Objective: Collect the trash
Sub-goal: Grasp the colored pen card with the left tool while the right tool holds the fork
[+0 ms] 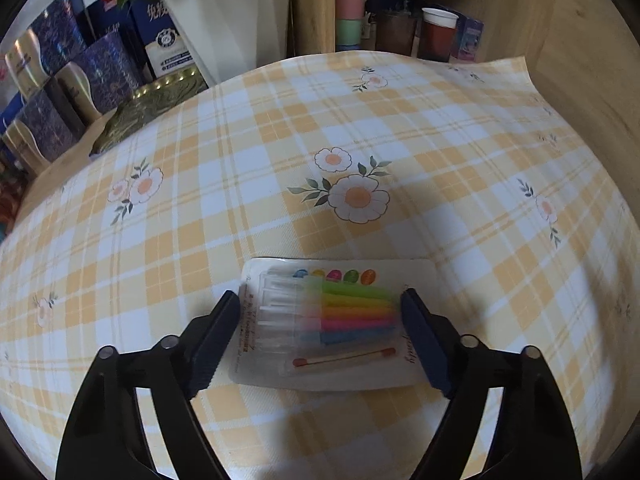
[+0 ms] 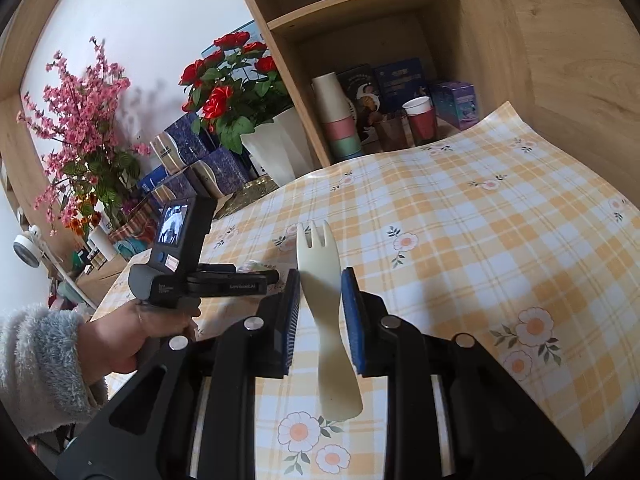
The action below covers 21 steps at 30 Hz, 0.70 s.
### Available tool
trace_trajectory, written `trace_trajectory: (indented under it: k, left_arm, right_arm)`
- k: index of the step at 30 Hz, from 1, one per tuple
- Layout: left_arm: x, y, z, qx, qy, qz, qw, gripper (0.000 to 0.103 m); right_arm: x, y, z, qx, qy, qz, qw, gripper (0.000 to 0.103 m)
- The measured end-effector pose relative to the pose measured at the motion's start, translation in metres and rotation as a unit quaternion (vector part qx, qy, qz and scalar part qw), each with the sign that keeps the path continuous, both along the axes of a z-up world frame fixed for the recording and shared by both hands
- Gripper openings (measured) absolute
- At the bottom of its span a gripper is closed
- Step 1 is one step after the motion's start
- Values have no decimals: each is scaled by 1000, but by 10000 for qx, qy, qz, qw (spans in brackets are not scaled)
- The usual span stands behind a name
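A white blister pack of coloured birthday candles (image 1: pixel 338 326) lies on the checked tablecloth (image 1: pixel 280 152). My left gripper (image 1: pixel 320 332) straddles it, one finger at each side edge, jaws wide; whether the pads press the card I cannot tell. My right gripper (image 2: pixel 320 312) is shut on a cream plastic fork (image 2: pixel 322 280), held above the cloth with its tines pointing away. The left gripper's body (image 2: pixel 192 276), held by a hand in a fuzzy grey sleeve, shows at the left of the right wrist view.
Dark blue and gold boxes (image 1: pixel 68 80), a white planter (image 1: pixel 228 12) with red roses (image 2: pixel 228 80), stacked pastel cups (image 2: pixel 340 120) and a red cup (image 2: pixel 420 120) stand at the back. A wooden shelf wall (image 2: pixel 560 60) borders the right.
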State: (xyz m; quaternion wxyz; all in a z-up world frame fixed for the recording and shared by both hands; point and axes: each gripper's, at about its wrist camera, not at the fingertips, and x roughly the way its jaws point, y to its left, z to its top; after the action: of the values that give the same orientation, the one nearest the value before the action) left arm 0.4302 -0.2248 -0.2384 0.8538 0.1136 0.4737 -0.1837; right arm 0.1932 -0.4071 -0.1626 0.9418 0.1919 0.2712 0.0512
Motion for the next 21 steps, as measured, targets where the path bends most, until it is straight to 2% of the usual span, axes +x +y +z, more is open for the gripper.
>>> trace_trajectory:
  k: [2,5,14,21]
  left_arm:
    - [-4,-3,3,121,-98,-34,9999,68]
    - [-14,1,7,26,-127,-152,9998,68]
    - [-69,55,39,-696,-39,-62,9976,68]
    - [-138,122,69,-1203,-135,157,9925,68]
  right_arm:
    - [-1,0,-1,7,19,-7,10000,25]
    - [-5,1,-2,63,24,-6,10000,25]
    - [-24,27,10,156,22,158,9998,25]
    - [-50,64,24,168,43,474,9987,25]
